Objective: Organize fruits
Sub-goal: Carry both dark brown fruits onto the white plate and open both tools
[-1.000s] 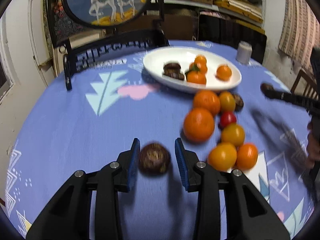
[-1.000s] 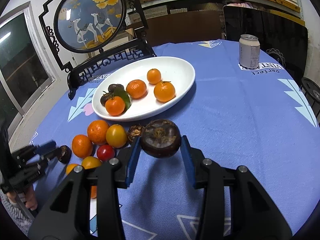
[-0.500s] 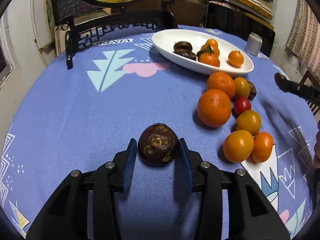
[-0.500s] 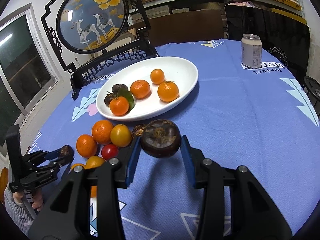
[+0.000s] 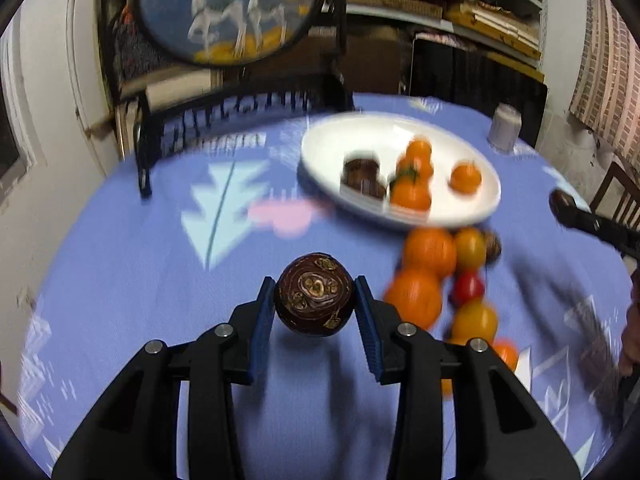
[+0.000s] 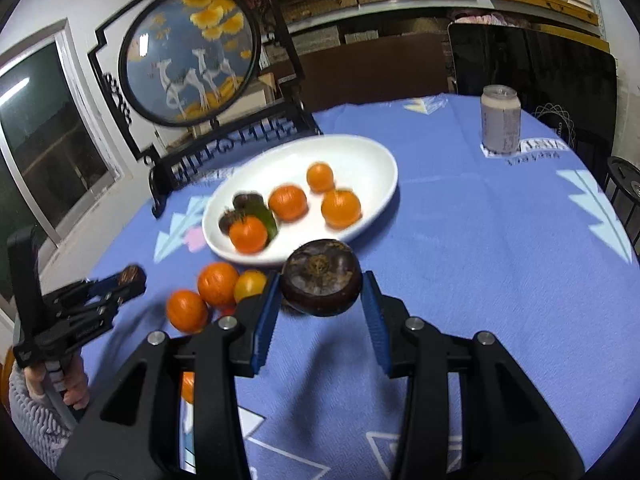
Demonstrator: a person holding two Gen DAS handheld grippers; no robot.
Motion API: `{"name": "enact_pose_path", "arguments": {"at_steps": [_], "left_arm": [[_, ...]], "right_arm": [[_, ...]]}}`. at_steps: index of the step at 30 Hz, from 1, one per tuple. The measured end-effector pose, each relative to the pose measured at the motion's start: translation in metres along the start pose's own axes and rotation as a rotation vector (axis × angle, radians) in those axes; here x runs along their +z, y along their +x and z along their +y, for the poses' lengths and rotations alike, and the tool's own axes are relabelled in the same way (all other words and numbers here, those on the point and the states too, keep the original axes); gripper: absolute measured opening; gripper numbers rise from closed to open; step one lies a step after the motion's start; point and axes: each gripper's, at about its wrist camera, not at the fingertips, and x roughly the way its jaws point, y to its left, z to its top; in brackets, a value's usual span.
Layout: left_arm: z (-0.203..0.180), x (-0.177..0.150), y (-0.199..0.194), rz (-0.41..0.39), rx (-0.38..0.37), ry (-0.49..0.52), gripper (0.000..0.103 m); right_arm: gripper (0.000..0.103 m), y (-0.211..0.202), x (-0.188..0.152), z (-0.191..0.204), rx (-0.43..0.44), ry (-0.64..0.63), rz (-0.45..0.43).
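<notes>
You've got four orange fruits (image 6: 288, 202) on one white plate (image 6: 372, 152) plus two dark ones (image 6: 244, 201) – six in total. Two more dark round fruits (image 6: 322, 282) are up in the two grippers (image 5: 315, 307) (one each). One can (image 6: 501, 124), one round framed screen (image 6: 190, 62). The loose pile's too blurry to count.

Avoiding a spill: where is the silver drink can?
In the right wrist view, the silver drink can stands upright at the table's far right, right of the white oval plate.

Each black gripper (image 5: 314, 300) has blue ribbed pads (image 5: 262, 320), silver screws; grey knitted sleeve (image 6: 28, 412).
</notes>
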Motion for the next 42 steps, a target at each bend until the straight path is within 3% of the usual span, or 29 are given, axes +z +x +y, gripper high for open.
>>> {"name": "enact_pose_path", "arguments": {"at_steps": [5, 9, 17, 18, 20, 28, 32, 37, 42], "left_arm": [[-0.013, 0.059, 0.017, -0.052, -0.005, 0.009, 0.04], [-0.019, 0.092, 0.051, -0.046, -0.029, -0.024, 0.04], [-0.028, 0.13, 0.13, 0.02, -0.084, -0.045, 0.04], [-0.029, 0.133, 0.141, 0.043, -0.091, -0.048, 0.041], [-0.029, 0.134, 0.148, 0.059, -0.094, -0.053, 0.05], [-0.008, 0.128, 0.1, -0.031, -0.079, -0.098, 0.064], [-0.009, 0.112, 0.073, -0.045, -0.005, -0.083, 0.064], [-0.013, 0.052, 0.034, -0.087, 0.089, -0.088, 0.064], [-0.013, -0.004, 0.011, -0.021, 0.096, -0.064, 0.064]], "right_arm": [[0.042, 0.007, 0.04, 0.009, -0.032, -0.053, -0.03], [0.042, 0.03, 0.063, 0.016, -0.01, -0.066, -0.031], [0.042, 0.088, 0.056, 0.034, 0.014, -0.156, 0.068], [0.044, 0.094, 0.056, 0.033, 0.012, -0.156, 0.08], [0.063, 0.099, 0.056, 0.03, 0.016, -0.144, 0.08], [0.067, 0.074, 0.059, 0.022, 0.002, -0.115, 0.028], [0.074, 0.049, 0.052, 0.026, 0.006, -0.101, -0.009], [0.076, 0.026, 0.033, 0.032, 0.032, -0.081, -0.02], [0.08, 0.009, 0.005, 0.025, 0.04, -0.041, -0.01]]}}
